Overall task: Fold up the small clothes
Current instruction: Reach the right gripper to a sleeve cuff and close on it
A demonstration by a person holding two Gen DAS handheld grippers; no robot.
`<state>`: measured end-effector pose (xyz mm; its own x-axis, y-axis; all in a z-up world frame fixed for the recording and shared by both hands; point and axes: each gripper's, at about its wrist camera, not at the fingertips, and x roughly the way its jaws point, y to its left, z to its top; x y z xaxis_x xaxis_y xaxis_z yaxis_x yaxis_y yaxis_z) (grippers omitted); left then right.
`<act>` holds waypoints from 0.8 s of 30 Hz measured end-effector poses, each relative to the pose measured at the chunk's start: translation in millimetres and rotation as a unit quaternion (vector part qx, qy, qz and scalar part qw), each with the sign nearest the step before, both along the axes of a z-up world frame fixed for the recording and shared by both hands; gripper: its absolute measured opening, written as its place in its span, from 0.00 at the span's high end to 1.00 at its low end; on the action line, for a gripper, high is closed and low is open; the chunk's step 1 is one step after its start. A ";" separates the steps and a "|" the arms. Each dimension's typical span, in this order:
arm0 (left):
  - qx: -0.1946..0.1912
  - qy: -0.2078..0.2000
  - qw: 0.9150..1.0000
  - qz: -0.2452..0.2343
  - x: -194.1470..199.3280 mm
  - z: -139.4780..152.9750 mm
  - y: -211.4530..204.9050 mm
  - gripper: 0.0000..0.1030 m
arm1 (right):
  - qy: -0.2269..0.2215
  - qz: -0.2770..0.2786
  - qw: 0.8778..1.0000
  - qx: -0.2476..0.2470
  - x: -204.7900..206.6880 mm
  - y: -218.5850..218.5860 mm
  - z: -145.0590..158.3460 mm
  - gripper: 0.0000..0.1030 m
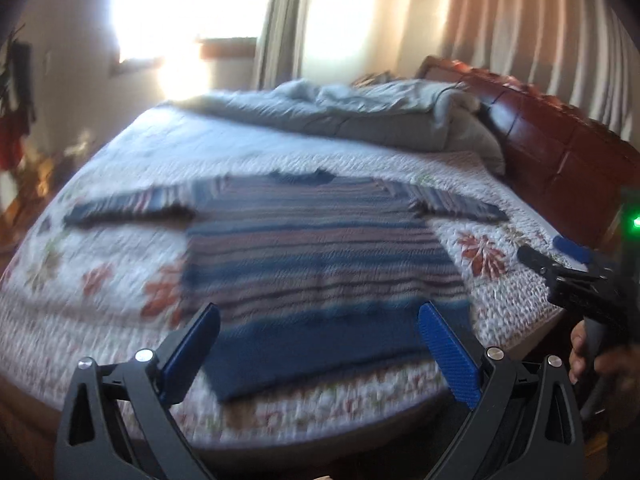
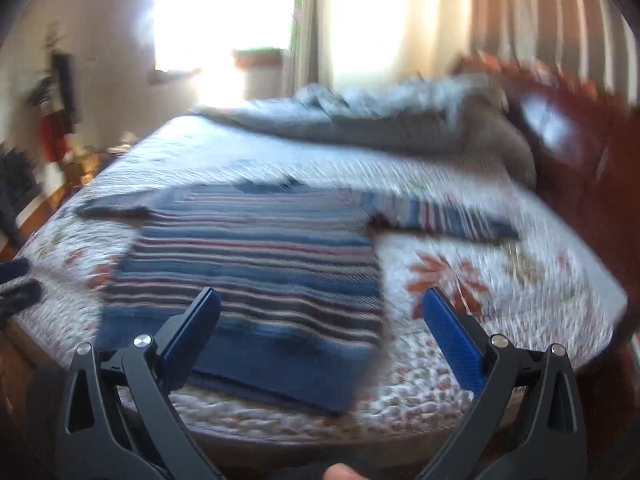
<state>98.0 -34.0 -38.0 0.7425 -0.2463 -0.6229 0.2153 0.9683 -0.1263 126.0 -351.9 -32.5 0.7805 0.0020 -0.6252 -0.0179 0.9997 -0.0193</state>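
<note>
Bedding fills both views: a quilt (image 1: 120, 216) with red floral print covers the bed, a rumpled grey comforter (image 1: 360, 116) is heaped at twelve o'clock, and a dark red headboard (image 1: 552, 140) runs along the two o'clock side. Both pictures are blurred, so I cannot make out fine detail.

Spread flat on the quilt is the striped sweater (image 1: 316, 240), blue with red and pale bands. Its collar points to twelve o'clock, its solid blue hem to six, nearest me, and the sleeves reach out to nine and three. So the body's long axis runs straight away from both tools, while the sleeves lie crosswise.

From the left wrist camera, I see my left gripper (image 1: 320, 352) with its blue pads spread wide, holding nothing. It hangs above the hem, which spans the gap between the fingers. At three o'clock in that view, the other tool and the hand gripping it show at the frame edge.

From the right wrist camera, my right gripper (image 2: 320, 344) is likewise wide open and empty. The sweater sits toward ten o'clock, and only its right hem corner lies between the fingers.

I judge folding has not begun. The left tool looks better centred on the hem; the right sits nearer the right sleeve (image 2: 448, 220), at one o'clock from its jaws.
</note>
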 end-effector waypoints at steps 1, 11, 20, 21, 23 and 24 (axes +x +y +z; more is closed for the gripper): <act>0.009 -0.001 1.000 -0.006 16.8 -3.7 -8.2 0.03 | 0.003 -0.007 1.000 0.012 11.1 -15.5 -4.2 0.02; -0.041 0.076 0.996 -0.029 163.1 -54.2 -51.9 0.04 | 0.071 -0.164 0.953 0.246 153.1 -249.9 -66.2 0.03; -0.102 0.100 0.989 -0.028 274.5 -90.8 -72.9 0.04 | 0.074 -0.256 0.902 0.339 232.4 -373.6 -116.0 0.03; -0.106 0.105 0.988 -0.029 285.4 -95.0 -76.4 0.04 | 0.074 -0.264 0.895 0.352 239.5 -383.3 -122.5 0.07; -0.116 0.116 0.986 -0.030 304.6 -104.0 -83.4 0.04 | 0.078 -0.267 0.885 0.374 251.0 -399.0 -133.2 0.34; -0.124 0.119 0.985 -0.031 312.8 -108.7 -85.8 0.04 | 0.082 -0.263 0.876 0.396 258.0 -406.2 -142.5 0.52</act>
